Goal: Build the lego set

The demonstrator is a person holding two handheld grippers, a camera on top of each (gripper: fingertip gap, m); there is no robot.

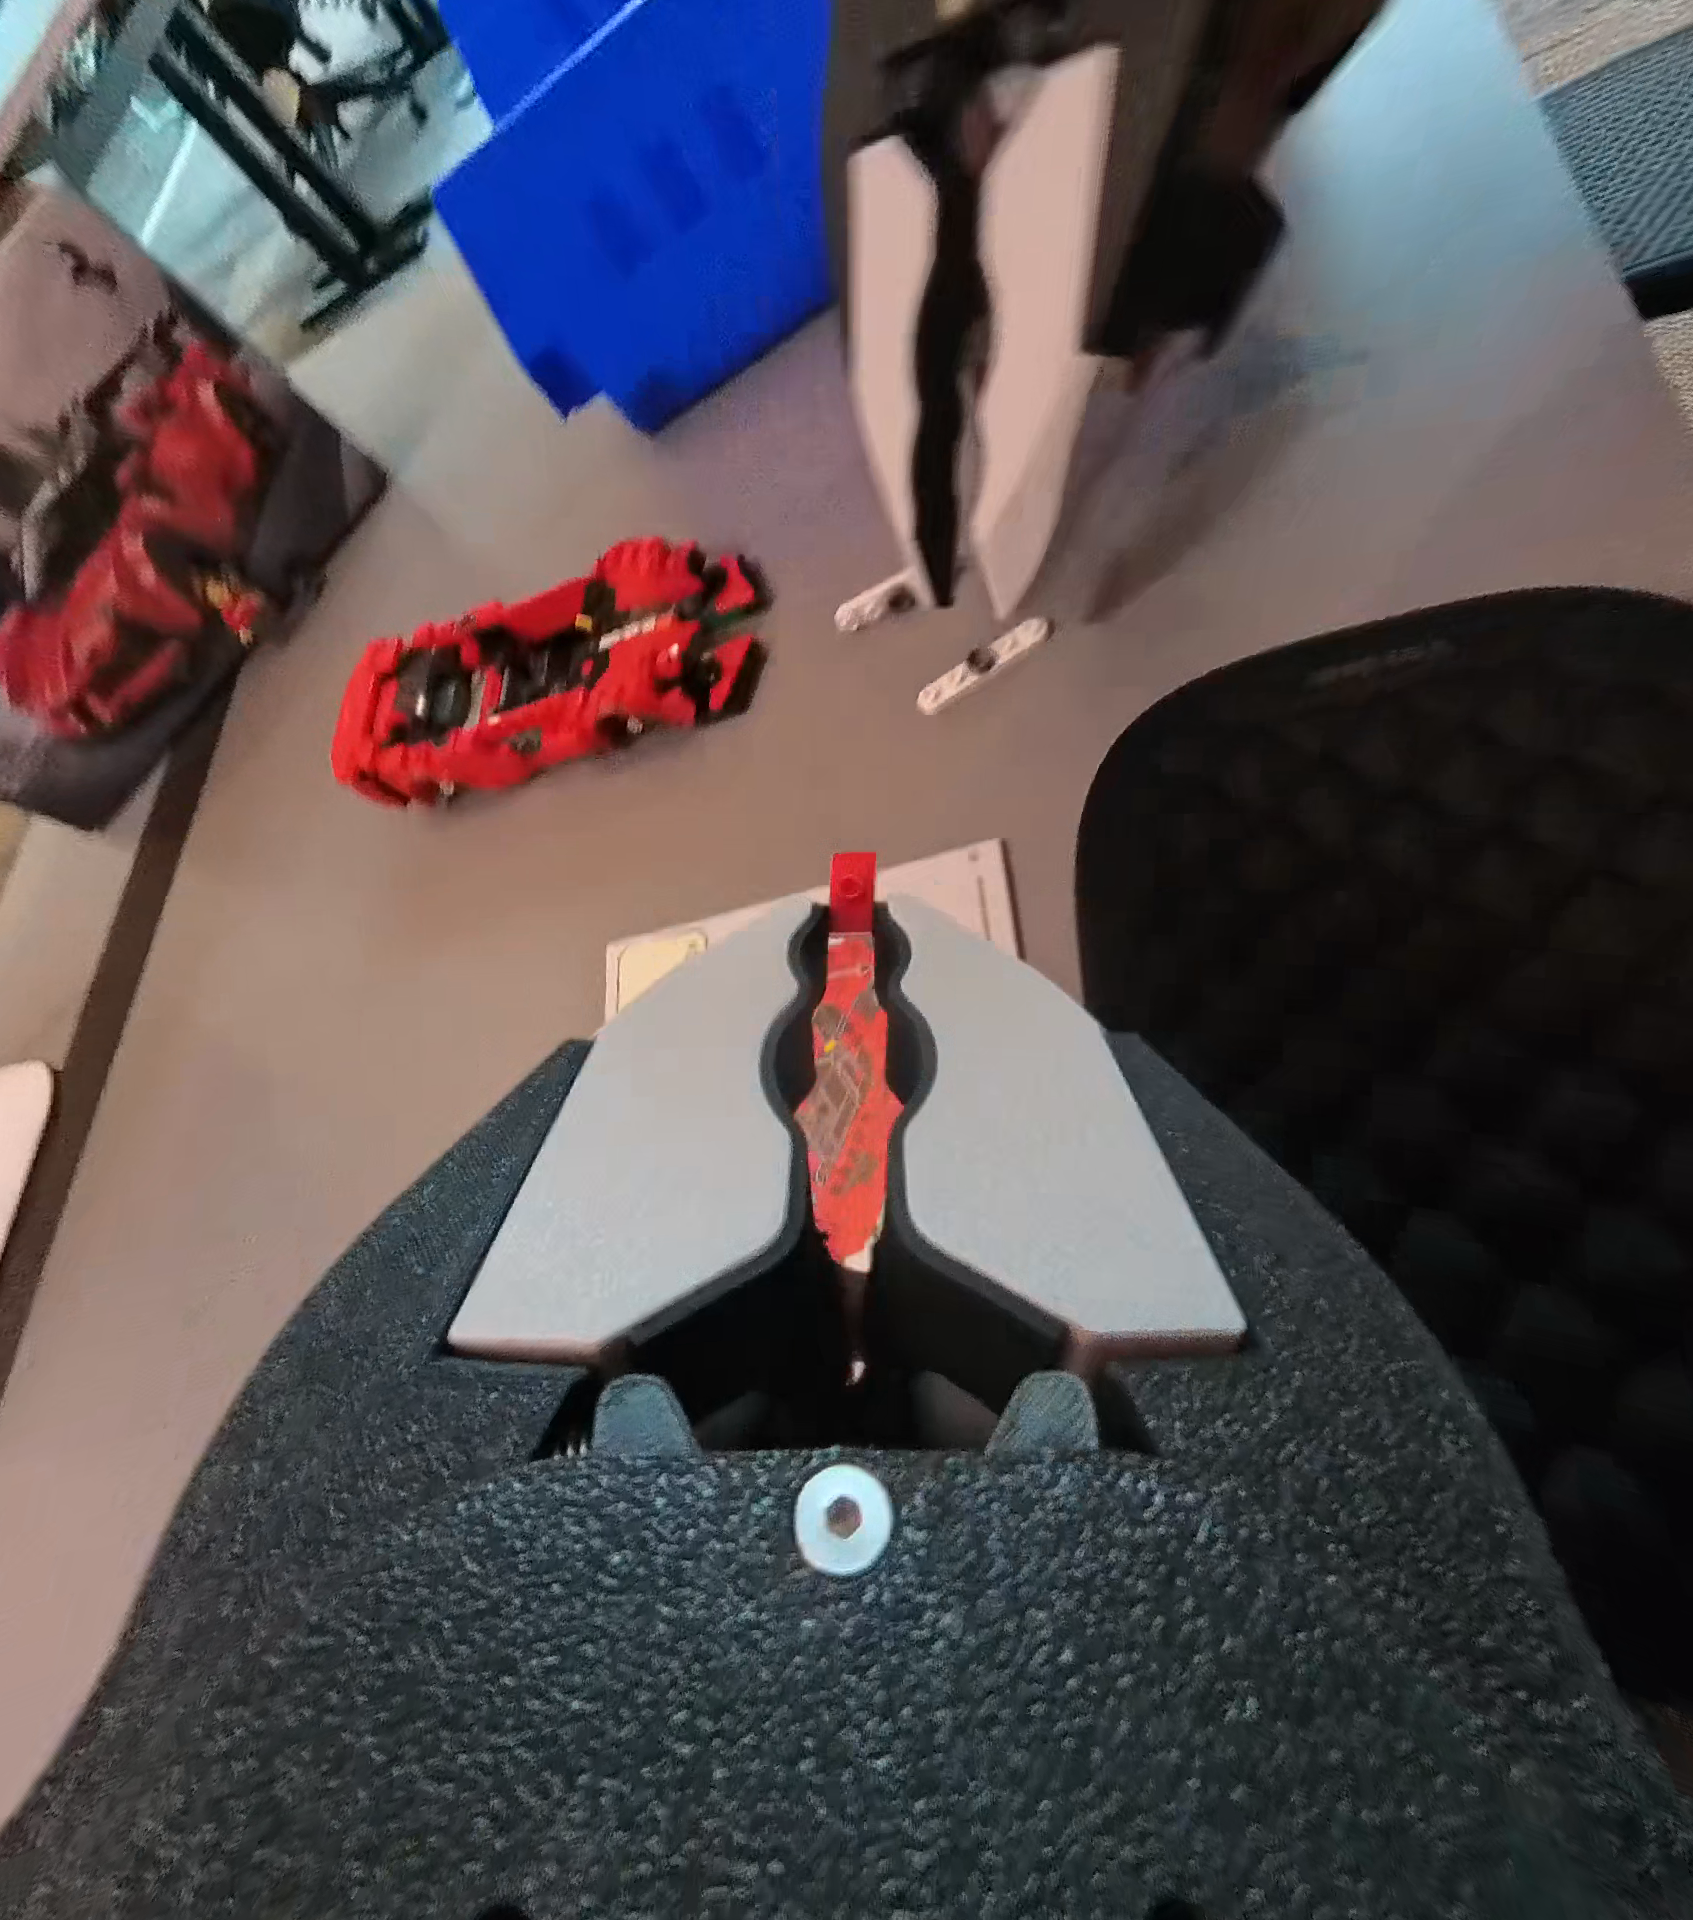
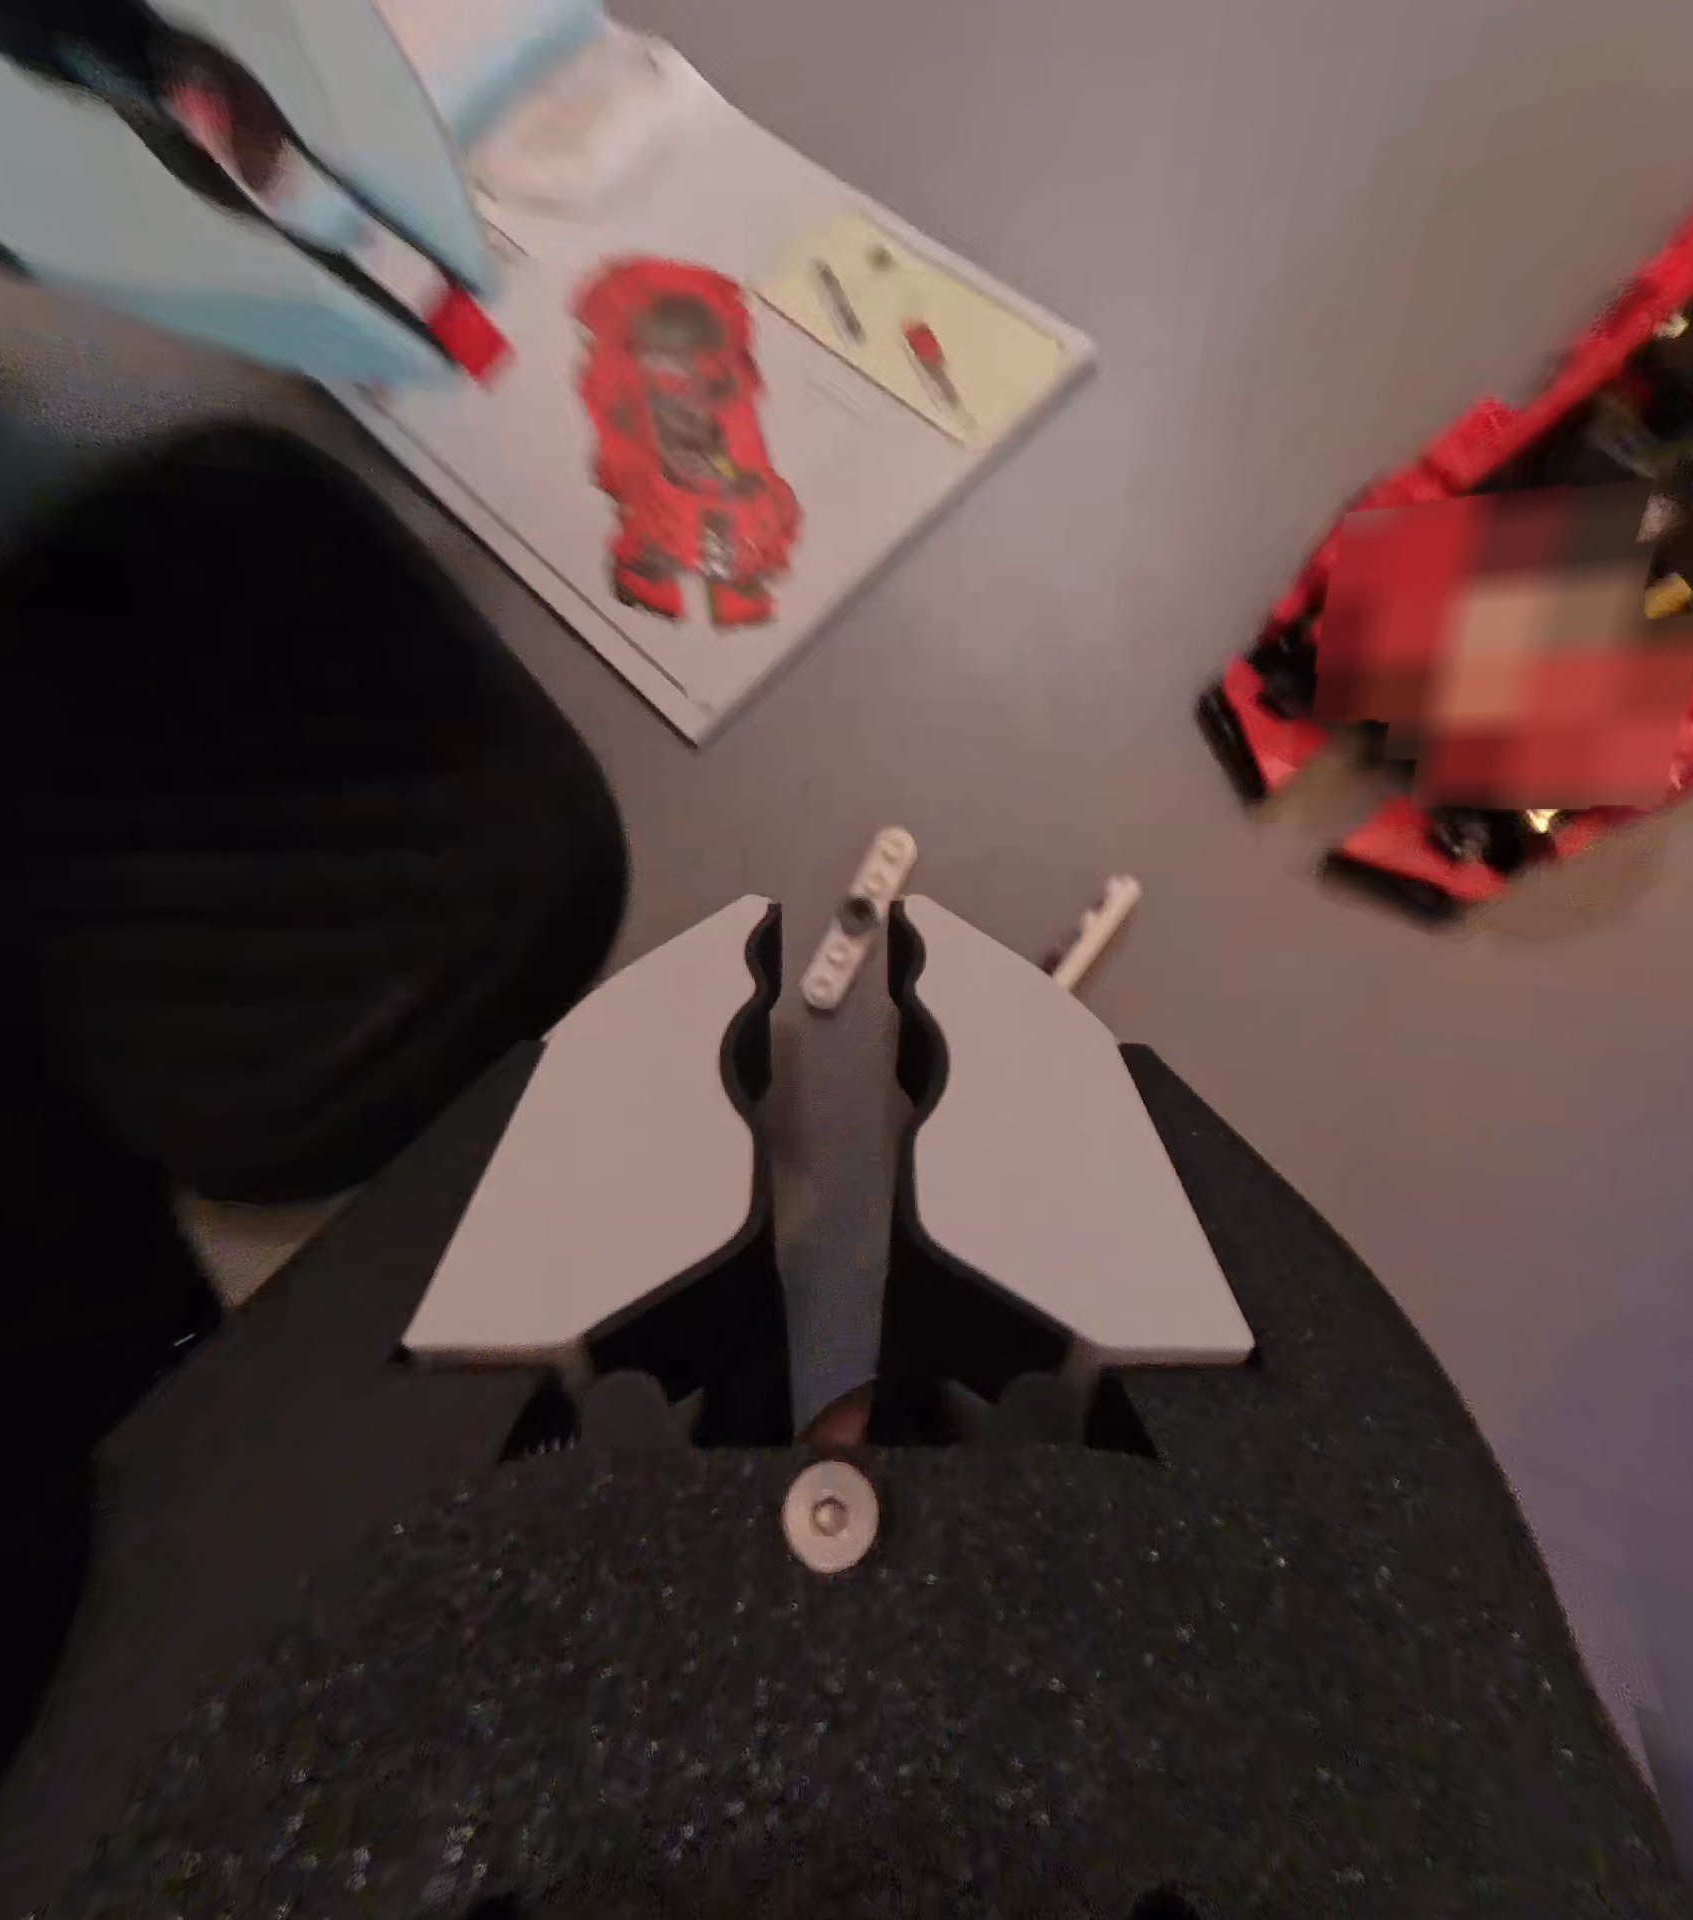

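Observation:
My left gripper (image 1: 850, 914) is shut on a small red Lego piece (image 1: 852, 883), held above the open instruction booklet (image 1: 967, 883). It also shows at the top left of the right wrist view (image 2: 447, 312), with the red piece (image 2: 468, 327) at its tips. My right gripper (image 2: 842, 914) is open, its jaws a little apart on either side of a white Lego beam (image 2: 863, 935) that lies on the table. A second white beam (image 2: 1096, 925) lies just to its right. The partly built red Lego car (image 1: 551, 675) sits on the table.
A blue bin (image 1: 655, 208) stands at the back. The Lego box (image 1: 94, 520) lies at the left. A black mesh chair (image 1: 1444, 1039) is close on the right. The booklet page (image 2: 821, 416) shows a red car. The grey table (image 1: 302, 987) has bare room in front of the car. The grippers' ends are close to 11 cm from one another. Measured from the fingertips, the partly built red Lego car (image 1: 551, 675) is 15 cm or so from the right gripper and 20 cm from the left.

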